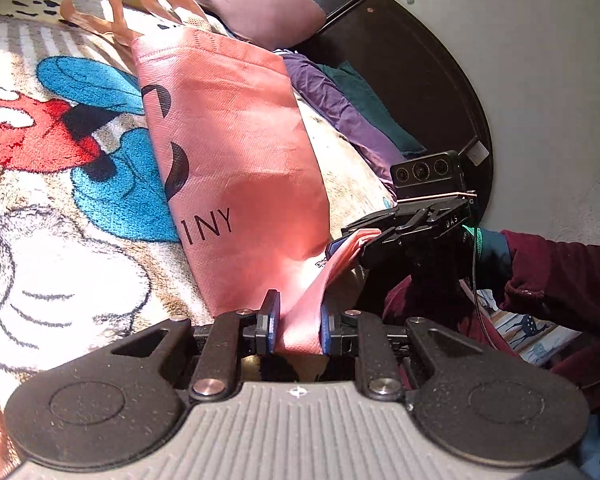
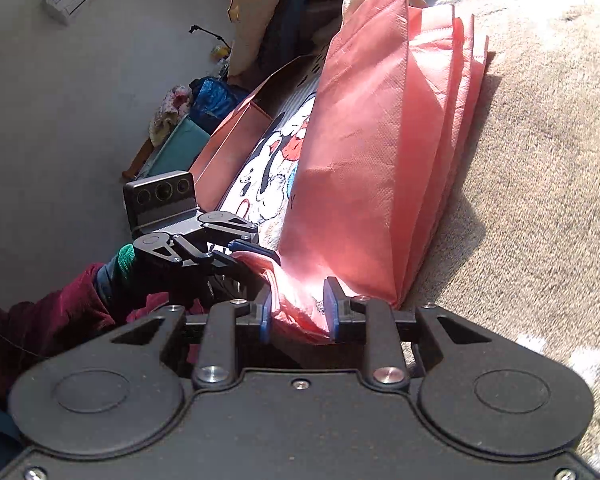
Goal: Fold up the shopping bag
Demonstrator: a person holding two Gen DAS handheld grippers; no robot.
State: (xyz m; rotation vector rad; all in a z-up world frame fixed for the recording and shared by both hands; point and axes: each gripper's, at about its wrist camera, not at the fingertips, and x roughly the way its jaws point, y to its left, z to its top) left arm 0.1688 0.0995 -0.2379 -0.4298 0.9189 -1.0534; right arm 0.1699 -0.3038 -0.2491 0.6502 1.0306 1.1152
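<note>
The shopping bag (image 1: 236, 152) is matt woven-textured cloth (pink), the blanket (image 1: 60, 200) fuzzy.

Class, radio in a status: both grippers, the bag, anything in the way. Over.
Left gripper and right gripper each clamped on the pink shopping bag's bottom edge. Bag stretched over cartoon blanket. Purple cushion beyond the handles; nothing blocking.

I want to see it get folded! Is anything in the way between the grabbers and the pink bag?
Nothing visible. The left gripper and right gripper each already have an edge of the pink woven fabric shopping bag between their blue pads. It lies on the cartoon-print fleece blanket.
</note>
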